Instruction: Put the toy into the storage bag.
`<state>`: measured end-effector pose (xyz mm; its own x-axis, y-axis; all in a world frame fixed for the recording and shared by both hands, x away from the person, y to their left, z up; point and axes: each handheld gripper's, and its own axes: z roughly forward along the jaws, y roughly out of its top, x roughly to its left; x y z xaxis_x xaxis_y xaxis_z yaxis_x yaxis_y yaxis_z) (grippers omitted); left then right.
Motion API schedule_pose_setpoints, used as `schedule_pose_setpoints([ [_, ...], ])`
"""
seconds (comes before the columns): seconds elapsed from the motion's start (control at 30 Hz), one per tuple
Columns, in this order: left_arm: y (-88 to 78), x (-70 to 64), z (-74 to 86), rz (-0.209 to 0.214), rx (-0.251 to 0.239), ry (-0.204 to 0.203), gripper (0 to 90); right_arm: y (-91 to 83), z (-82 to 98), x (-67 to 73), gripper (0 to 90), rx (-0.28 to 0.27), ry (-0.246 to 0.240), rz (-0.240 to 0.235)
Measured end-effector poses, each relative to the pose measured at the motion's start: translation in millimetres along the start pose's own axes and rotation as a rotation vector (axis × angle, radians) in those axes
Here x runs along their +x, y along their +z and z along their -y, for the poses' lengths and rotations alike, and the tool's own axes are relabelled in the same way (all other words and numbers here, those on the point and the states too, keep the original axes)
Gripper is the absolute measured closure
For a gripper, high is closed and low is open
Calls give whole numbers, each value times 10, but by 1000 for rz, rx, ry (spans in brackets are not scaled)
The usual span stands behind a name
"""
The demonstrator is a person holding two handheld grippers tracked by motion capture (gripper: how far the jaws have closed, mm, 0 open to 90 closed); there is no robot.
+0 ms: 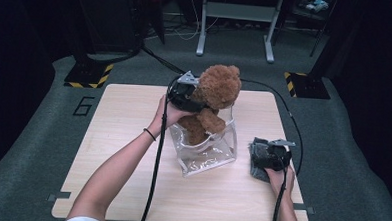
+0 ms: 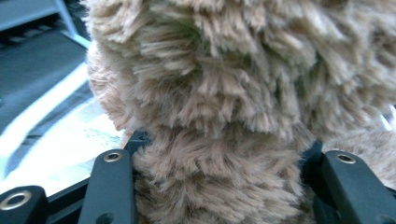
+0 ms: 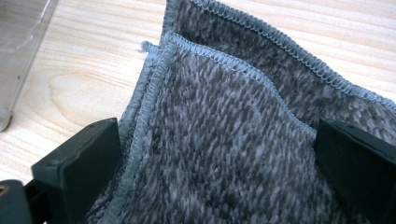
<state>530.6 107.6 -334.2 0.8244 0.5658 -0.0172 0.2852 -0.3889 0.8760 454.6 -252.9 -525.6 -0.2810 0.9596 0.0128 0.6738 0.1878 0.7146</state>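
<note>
The clear plastic bag (image 1: pixel 209 153) stands upright near the middle of the wooden table (image 1: pixel 122 137), and everything here is best placed against it. The brown teddy bear (image 1: pixel 212 98) sits half in that bag: its legs and lower body are down inside the clear walls, while its head and shoulders rise well above the rim. The left gripper (image 1: pixel 184 95) is at the bear's neck, above the bag's left edge, and in the left gripper view its 2 black jaws are clamped on the bear's plush (image 2: pixel 219 186), with fur bulging between them. The right gripper (image 1: pixel 271 156) rests to the right of the bag, apart from it, over a folded grey cloth (image 3: pixel 224 154); its jaws stand apart with the cloth lying between them, and the pads do not seem to press on it. The main risk, as I judge it, is the bag: it is light, floppy and held by nothing, so pushing the bear down could tip it or drag it across the table. The bear's head is wider than the opening looks, so it could snag on the rim or the handles. A grip on loose fur alone may also slip.
</note>
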Motion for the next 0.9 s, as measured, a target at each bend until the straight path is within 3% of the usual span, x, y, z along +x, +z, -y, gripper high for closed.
schedule_pose_setpoints([
  [0.1, 43, 19, 38, -16, 29, -12, 436, 0, 0, 0, 11, 0, 0, 0],
  [0.3, 132, -9, 70, 28, 106, 5, 351, 0, 0, 0, 11, 0, 0, 0],
  [0.4, 130, -22, 81, 15, 120, 35, 324, 0, 0, 0, 11, 0, 0, 0],
  [0.47, 172, -66, 102, -20, 166, 89, 324, 0, 0, 0, 11, 1, 0, -1],
  [0.53, 230, -110, 118, -33, 212, 96, 326, 0, 0, -1, 11, 1, -1, -1],
  [0.67, 261, -83, 150, -20, 193, 61, 324, -1, 0, -1, 11, 0, 0, -1],
  [0.77, 261, -75, 160, -10, 219, 73, 324, 0, 0, -2, 11, 1, 0, -2],
  [0.9, 230, -55, 150, 8, 196, 69, 291, -1, 0, -1, 11, 1, 0, -1],
])
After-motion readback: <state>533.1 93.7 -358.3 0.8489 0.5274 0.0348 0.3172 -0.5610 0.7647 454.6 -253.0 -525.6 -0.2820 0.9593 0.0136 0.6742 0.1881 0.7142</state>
